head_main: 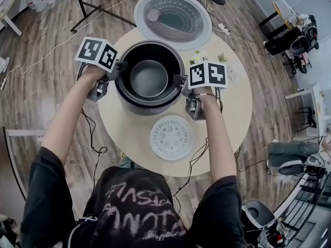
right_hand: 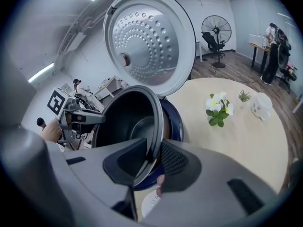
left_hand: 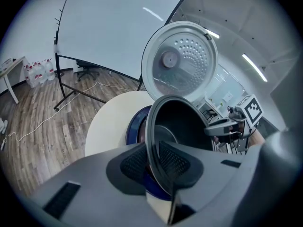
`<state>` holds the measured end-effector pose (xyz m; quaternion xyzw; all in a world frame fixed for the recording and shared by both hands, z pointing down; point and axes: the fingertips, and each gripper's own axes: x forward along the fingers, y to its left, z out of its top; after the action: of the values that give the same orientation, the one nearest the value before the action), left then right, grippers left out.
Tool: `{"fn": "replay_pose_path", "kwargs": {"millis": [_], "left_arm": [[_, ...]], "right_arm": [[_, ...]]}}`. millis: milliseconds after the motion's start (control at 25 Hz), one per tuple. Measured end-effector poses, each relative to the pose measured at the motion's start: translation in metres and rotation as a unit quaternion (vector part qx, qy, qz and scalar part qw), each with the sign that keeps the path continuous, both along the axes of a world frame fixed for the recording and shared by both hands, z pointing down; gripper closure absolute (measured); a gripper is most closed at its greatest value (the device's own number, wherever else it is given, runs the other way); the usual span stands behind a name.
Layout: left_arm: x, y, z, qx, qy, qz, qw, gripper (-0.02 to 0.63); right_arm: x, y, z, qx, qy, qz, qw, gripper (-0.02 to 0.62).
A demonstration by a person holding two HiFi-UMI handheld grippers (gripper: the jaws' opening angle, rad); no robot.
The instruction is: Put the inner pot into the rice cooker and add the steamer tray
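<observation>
The dark inner pot [head_main: 149,75] hangs in the mouth of the rice cooker [head_main: 135,105], whose blue body [left_hand: 134,126] shows under the pot's rim. My left gripper [head_main: 117,69] is shut on the pot's left rim, and the rim runs between its pads [left_hand: 135,163]. My right gripper [head_main: 181,82] is shut on the opposite rim [right_hand: 156,126]. The cooker's lid [head_main: 173,18] stands open behind. The white steamer tray [head_main: 171,137] lies flat on the table, nearer to me than the cooker.
The round beige table [head_main: 235,107] carries small flowers [right_hand: 218,109] and a white cup [right_hand: 261,105] to the right of the cooker. A whiteboard stand [left_hand: 71,84] and cables are on the wooden floor to the left. A fan [right_hand: 215,34] stands far right.
</observation>
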<state>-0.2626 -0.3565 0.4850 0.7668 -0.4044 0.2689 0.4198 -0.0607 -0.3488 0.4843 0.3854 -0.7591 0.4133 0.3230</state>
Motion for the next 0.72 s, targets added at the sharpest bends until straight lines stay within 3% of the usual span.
{"fn": "replay_pose_path", "kwargs": {"millis": [240, 720], "left_arm": [[-0.002, 0.001, 0.018, -0.017, -0.014, 0.007, 0.9997, 0.514], [-0.002, 0.007, 0.027, -0.001, -0.036, 0.016, 0.9992, 0.502]], "right_arm": [[-0.001, 0.001, 0.015, -0.012, 0.006, -0.001, 1.000, 0.500], [-0.002, 0.008, 0.025, 0.007, 0.013, -0.012, 1.000, 0.482]]}}
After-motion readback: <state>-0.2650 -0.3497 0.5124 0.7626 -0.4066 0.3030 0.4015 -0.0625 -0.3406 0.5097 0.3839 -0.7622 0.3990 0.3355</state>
